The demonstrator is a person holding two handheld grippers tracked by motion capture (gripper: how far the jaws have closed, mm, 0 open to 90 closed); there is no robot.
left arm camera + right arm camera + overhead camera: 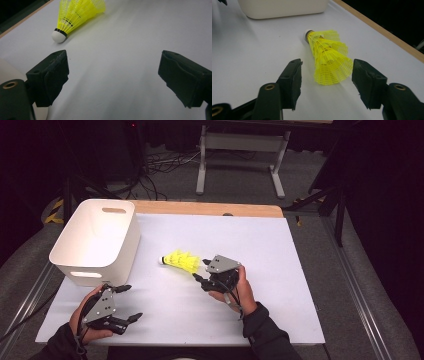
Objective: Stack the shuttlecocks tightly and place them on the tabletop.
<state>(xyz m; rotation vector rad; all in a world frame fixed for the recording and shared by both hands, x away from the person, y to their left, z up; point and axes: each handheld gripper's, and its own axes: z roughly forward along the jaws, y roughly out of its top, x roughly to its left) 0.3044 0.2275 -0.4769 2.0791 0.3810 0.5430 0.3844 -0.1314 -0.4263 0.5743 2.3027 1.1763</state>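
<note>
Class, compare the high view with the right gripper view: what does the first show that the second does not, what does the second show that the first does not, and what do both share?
High view alone: both hands, the left claw standing open near the table's front edge, the whole white bin with its handle slots, and the floor beyond.

Right gripper view alone: the close mesh of the skirts, which look like several nested together, and a gap between each pad and the skirt.

Both share: the yellow shuttlecocks lying on the white table, the bin's wall, and the right claw, open around the skirt end.
</note>
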